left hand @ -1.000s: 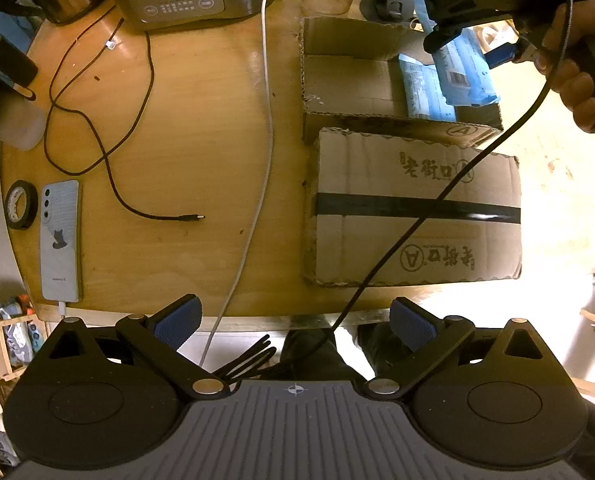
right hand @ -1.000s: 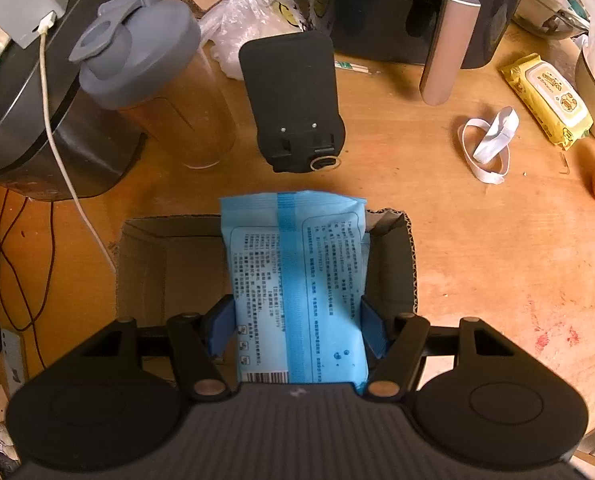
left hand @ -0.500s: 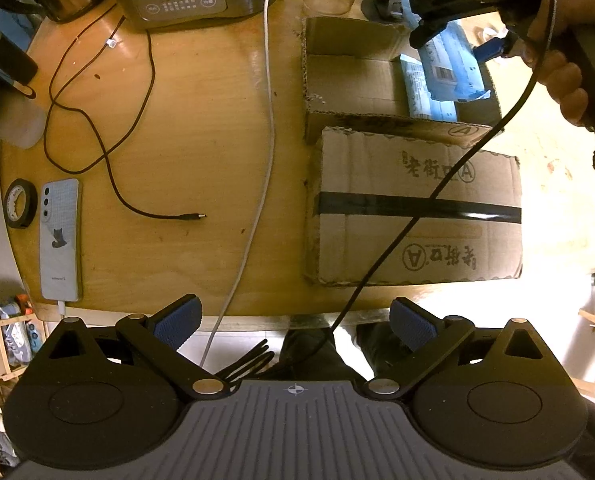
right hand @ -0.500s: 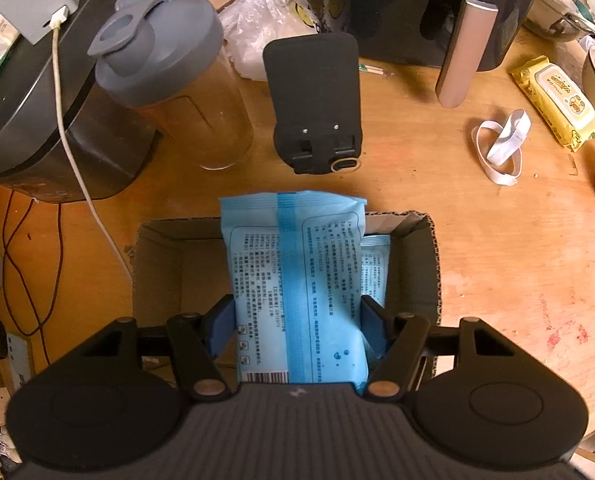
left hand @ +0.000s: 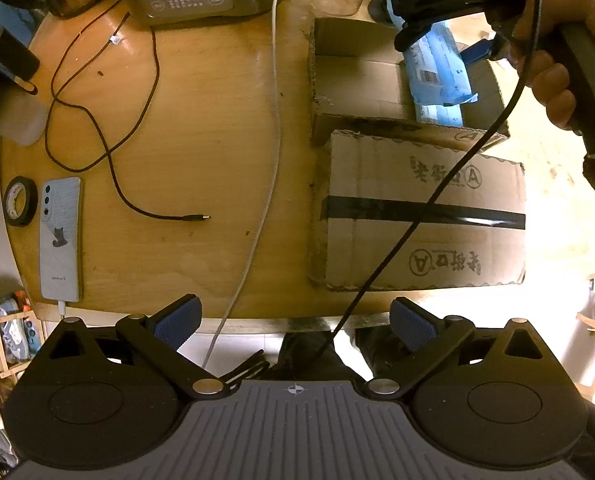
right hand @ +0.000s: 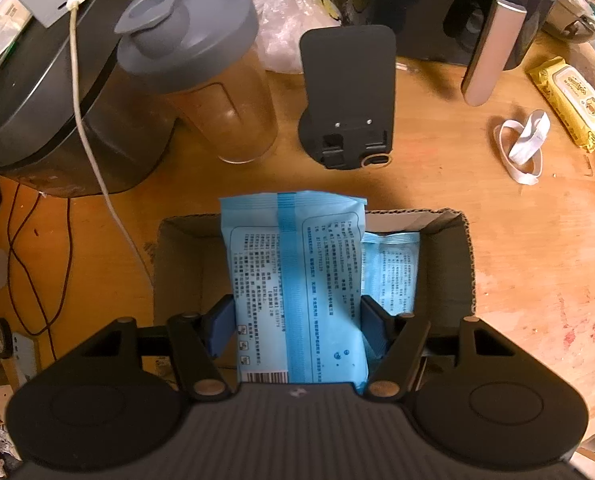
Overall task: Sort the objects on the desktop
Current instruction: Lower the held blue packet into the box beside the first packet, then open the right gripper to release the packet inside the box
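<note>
My right gripper (right hand: 297,322) is shut on a blue wipes pack (right hand: 295,280), both pads pressing its sides, and holds it over the open cardboard box (right hand: 177,264). A second blue pack (right hand: 393,264) lies inside the box along its right side. In the left wrist view the same held blue pack (left hand: 437,68) hangs from the right gripper (left hand: 429,30) above the open box (left hand: 357,80), with a hand (left hand: 545,56) on the handle. My left gripper (left hand: 295,322) stands wide open near the table's front edge, nothing between its fingers.
A taped closed carton (left hand: 421,212) sits in front of the open box. A phone (left hand: 59,240), tape roll (left hand: 19,200), black cable (left hand: 109,152) and white cable (left hand: 265,160) lie to the left. A shaker bottle (right hand: 201,72), black stand (right hand: 349,96), white band (right hand: 525,148) and yellow wipes pack (right hand: 569,100) lie beyond the box.
The right gripper has carried the blue pack leftward and slightly lower over the open box, uncovering the second pack on the right. The left gripper has stayed still.
</note>
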Available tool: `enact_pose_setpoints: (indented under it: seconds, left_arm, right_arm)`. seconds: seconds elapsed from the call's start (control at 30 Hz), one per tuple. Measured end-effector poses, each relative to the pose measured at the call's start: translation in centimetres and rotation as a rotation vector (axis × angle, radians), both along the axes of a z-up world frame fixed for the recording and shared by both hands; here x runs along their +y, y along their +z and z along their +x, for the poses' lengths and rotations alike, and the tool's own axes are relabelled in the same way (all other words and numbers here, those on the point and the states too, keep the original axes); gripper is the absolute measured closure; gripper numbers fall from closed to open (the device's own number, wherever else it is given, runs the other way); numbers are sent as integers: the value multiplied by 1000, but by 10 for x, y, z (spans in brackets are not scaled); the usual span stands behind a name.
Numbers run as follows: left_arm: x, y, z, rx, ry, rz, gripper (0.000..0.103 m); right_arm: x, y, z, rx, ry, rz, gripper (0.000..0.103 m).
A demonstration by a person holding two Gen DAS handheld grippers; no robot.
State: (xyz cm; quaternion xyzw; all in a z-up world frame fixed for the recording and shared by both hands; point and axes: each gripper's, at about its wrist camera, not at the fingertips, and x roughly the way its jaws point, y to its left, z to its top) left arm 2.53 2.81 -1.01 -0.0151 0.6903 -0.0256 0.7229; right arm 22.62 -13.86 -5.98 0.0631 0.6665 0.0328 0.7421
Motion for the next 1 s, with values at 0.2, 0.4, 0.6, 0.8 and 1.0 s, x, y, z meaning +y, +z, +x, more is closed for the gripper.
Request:
enact_pose_setpoints:
  seconds: [0.2,0.4,0.6,0.8,1.0]
  left_arm:
    - [3,-2,2,4,8,-1,0]
    - [4,-4,4,9,15,-1,0]
    - [6,-4,5,13,23,2,0]
    - [7,-6,6,17,26,3,0]
    - [9,-7,7,25,31,6,0]
  right_arm:
    - [8,-4,0,11,-11,10,39]
    - [17,-10,0,26,-19,20,39]
    - [24,-13,1,32,-20,28,39]
    - [27,-22,4,39,-18,25,39]
    - [28,-41,6,56,-25,10,39]
